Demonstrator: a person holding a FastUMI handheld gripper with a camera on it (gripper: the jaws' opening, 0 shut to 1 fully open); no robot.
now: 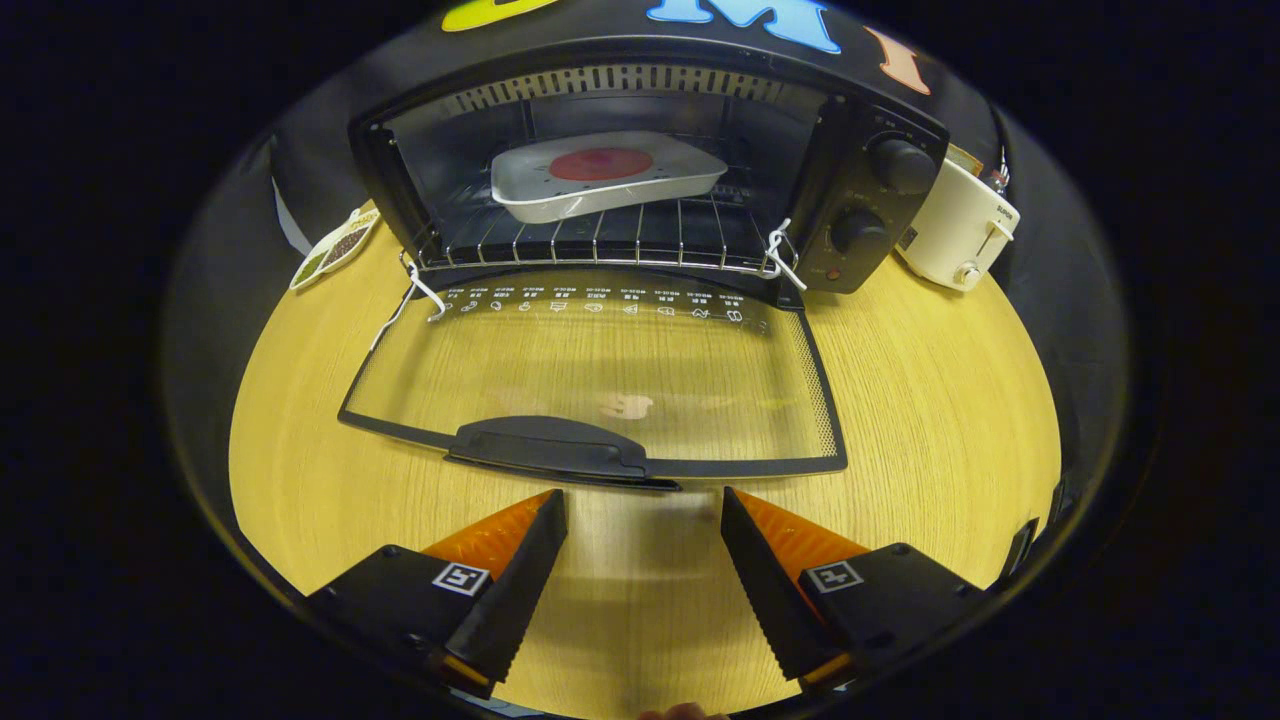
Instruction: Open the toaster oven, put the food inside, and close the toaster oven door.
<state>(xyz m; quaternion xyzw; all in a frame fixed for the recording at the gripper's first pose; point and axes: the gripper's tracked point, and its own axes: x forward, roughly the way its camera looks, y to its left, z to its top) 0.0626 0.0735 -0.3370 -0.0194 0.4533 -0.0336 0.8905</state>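
A black toaster oven (860,200) stands at the back of the wooden table (930,400). Its glass door (600,370) lies folded down flat, with the black handle (550,450) at its near edge. Inside, on the wire rack (600,245), rests a white tray (605,178) holding a round red piece of food (600,164). My gripper (643,500) is open, its fingertips just short of the door handle, with nothing between the fingers.
A cream toaster (960,230) stands right of the oven. Left of the oven lies a small white dish (335,248) with dark contents. Two knobs (900,165) sit on the oven's right panel. White ties hang at the rack's front corners.
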